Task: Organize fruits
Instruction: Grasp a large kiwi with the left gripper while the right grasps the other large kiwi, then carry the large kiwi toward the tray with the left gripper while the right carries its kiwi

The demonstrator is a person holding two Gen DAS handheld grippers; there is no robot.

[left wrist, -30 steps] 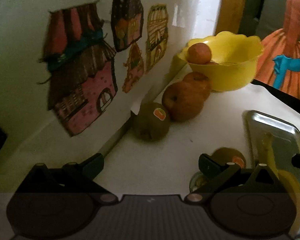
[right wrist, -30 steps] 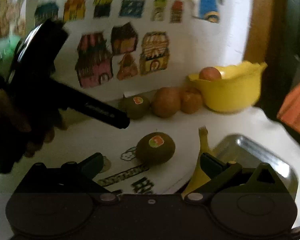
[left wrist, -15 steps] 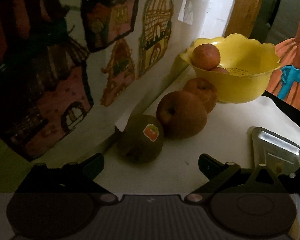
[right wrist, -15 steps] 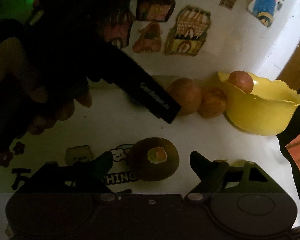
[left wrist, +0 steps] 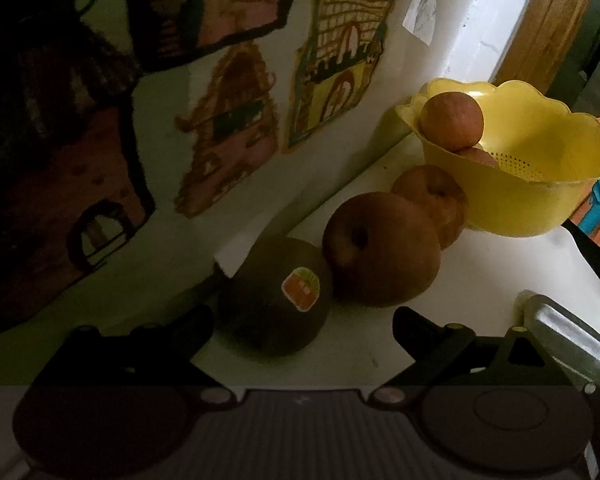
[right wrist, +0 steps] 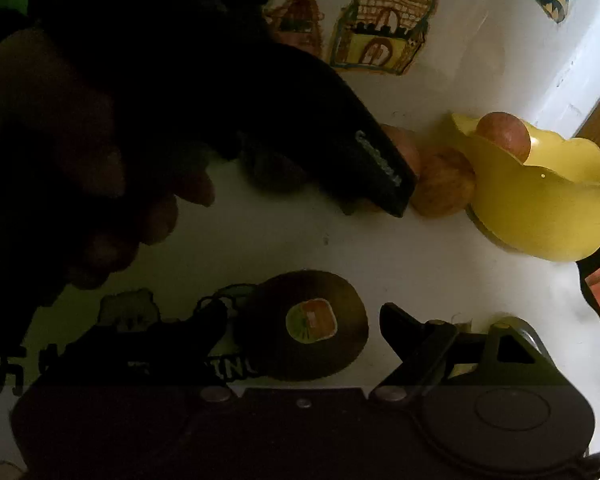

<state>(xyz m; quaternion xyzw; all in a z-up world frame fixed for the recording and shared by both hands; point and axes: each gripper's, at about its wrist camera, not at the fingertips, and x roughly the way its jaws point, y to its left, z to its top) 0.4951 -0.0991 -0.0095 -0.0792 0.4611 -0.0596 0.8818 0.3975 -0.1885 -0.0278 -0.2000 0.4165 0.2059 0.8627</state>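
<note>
Beside the yellow bowl (left wrist: 540, 200): two apples (left wrist: 382, 248) on the desk (left wrist: 480, 280), touching; further apples inside the bowl.
Wall-side kiwi (left wrist: 276, 296): against the nearer apple, away from the bowl.
Left tongs (left wrist: 303, 322): spread apart, straddling this kiwi.
Second kiwi (right wrist: 304, 326): well short of the bowl.
Right tongs (right wrist: 302, 322): spread apart around it, no contact seen.

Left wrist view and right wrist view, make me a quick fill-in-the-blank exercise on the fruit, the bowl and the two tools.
1. The bowl holding apples is coloured ____.
2. Each open tool, the left tool and the right tool, has a stickered ____ lying between its fingers.
3. The number of apples on the table outside the bowl is ____.
4. The metal tray lies to the ____ of the left tool.

Missing words: yellow; kiwi; two; right
</note>
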